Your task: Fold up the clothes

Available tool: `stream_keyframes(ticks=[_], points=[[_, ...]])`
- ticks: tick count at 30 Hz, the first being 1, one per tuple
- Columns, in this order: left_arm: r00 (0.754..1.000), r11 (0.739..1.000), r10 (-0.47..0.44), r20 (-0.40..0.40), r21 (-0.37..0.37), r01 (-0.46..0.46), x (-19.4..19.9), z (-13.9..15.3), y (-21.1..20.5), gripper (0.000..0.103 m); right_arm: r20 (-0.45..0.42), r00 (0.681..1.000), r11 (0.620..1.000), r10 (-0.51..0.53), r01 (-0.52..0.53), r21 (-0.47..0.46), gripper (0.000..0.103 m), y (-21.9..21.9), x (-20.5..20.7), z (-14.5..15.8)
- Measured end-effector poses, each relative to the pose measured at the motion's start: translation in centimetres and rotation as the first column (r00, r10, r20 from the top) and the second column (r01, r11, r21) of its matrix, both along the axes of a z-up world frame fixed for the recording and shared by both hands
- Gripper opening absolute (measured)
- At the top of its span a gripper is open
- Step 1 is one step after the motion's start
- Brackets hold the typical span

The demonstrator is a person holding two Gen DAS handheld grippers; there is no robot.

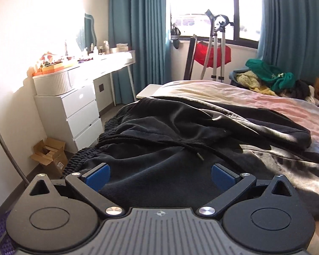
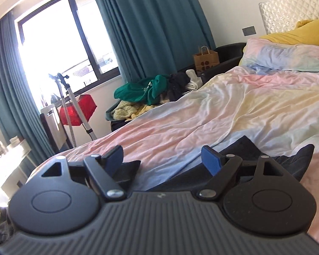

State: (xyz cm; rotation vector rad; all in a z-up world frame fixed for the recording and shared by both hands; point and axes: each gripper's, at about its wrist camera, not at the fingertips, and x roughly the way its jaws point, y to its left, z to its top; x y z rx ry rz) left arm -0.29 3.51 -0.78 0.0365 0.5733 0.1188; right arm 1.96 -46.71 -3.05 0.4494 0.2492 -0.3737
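Black trousers with an elastic waistband and a drawstring lie folded over on the pastel bedsheet. My left gripper hangs just above them, its blue pads spread wide, nothing between them. In the right wrist view, part of the same black garment lies under and behind my right gripper. That gripper is open too, its blue pads apart over the sheet, holding nothing.
A pile of green, yellow and dark clothes sits beyond the bed's far side. White drawers and a cluttered desk stand at the left wall, a cardboard box on the floor. A tripod stands by the window. Pillows lie at the headboard.
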Motion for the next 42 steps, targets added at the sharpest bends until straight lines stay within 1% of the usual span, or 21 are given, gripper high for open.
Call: stream_keyframes(ticks=[2,4,7,9,11,13,16,19,21,22,23,24,29,30,33,35,38,40,42], points=[[0.998,0.998,-0.055,-0.015,0.02,0.055,0.7,-0.6,-2.3,0.102,-0.024,0.999,0.999,0.044,-0.044,0.0,0.083,1.6,0.4,-0.6],[0.995,0.994,-0.097,-0.038,0.038,0.099,1.6,-1.4,-4.4,0.101,-0.048,0.995,0.996,0.083,-0.084,-0.02,0.083,2.9,0.9,-0.8],[0.987,0.987,-0.149,-0.062,0.059,0.152,2.7,-2.7,-7.5,0.101,-0.059,0.993,0.991,0.098,-0.103,-0.085,0.083,4.1,1.3,-0.5],[0.98,0.98,-0.186,-0.066,0.065,0.19,3.8,-4.0,-9.7,0.101,-0.057,0.994,0.99,0.096,-0.101,-0.102,0.083,4.4,1.2,-0.3],[0.978,0.978,-0.197,-0.074,0.061,0.202,4.8,-4.7,-11.2,0.095,-0.057,0.994,0.989,0.098,-0.104,-0.106,0.083,4.5,1.3,-0.4],[0.976,0.977,-0.203,-0.084,0.048,0.207,6.3,-5.6,-12.7,0.093,-0.057,0.993,0.988,0.102,-0.107,-0.107,0.082,4.4,1.4,-0.5],[0.973,0.976,-0.21,-0.094,0.044,0.215,8.8,-6.6,-15.0,0.093,-0.065,0.995,0.992,0.075,-0.082,-0.1,0.082,4.0,2.3,-1.0],[0.971,0.974,-0.217,-0.102,0.048,0.222,11.6,-7.4,-17.3,0.093,-0.08,0.996,0.996,0.045,-0.05,-0.069,0.082,3.2,3.0,-1.6],[0.968,0.97,-0.227,-0.109,0.061,0.234,13.3,-7.9,-18.8,0.093,-0.095,0.995,0.998,0.043,-0.047,-0.032,0.082,2.7,3.5,-2.2],[0.968,0.968,-0.232,-0.095,0.077,0.24,14.1,-8.0,-19.5,0.095,-0.098,0.994,0.999,0.043,-0.045,-0.018,0.082,2.5,3.6,-2.5],[0.968,0.965,-0.238,-0.081,0.092,0.245,14.9,-8.1,-20.3,0.1,-0.1,0.994,0.999,0.043,-0.044,-0.006,0.082,2.4,3.7,-2.7],[0.968,0.962,-0.244,-0.067,0.108,0.25,15.7,-8.2,-21.0,0.102,-0.101,0.994,0.999,0.042,-0.042,0.002,0.082,2.3,3.8,-2.9],[0.963,0.955,-0.255,-0.092,0.134,0.265,20.4,-9.7,-24.4,0.103,-0.09,0.995,0.999,0.04,-0.038,0.028,0.082,2.0,4.5,-3.3],[0.96,0.95,-0.263,-0.099,0.148,0.275,21.3,-10.2,-25.0,0.103,-0.089,0.995,0.999,0.04,-0.037,0.035,0.082,1.8,4.7,-3.4],[0.953,0.933,-0.282,-0.112,0.2,0.3,23.4,-11.3,-26.7,0.1,-0.089,0.995,0.997,0.033,-0.027,0.068,0.082,1.2,5.3,-3.8],[0.948,0.921,-0.294,-0.12,0.228,0.315,24.6,-11.8,-27.6,0.093,-0.091,0.995,0.995,0.028,-0.019,0.096,0.082,0.7,5.6,-4.2],[0.942,0.915,-0.307,-0.132,0.229,0.331,25.8,-12.4,-28.3,0.086,-0.101,0.995,0.992,0.025,-0.012,0.124,0.082,0.2,6.2,-4.9],[0.937,0.905,-0.324,-0.132,0.245,0.347,26.2,-12.8,-28.6,0.081,-0.107,0.994,0.99,0.025,-0.01,0.141,0.082,0.0,6.5,-5.2],[0.936,0.905,-0.327,-0.13,0.242,0.35,26.5,-13.1,-28.8,0.078,-0.11,0.994,0.988,0.025,-0.007,0.157,0.082,-0.1,6.8,-5.5]])
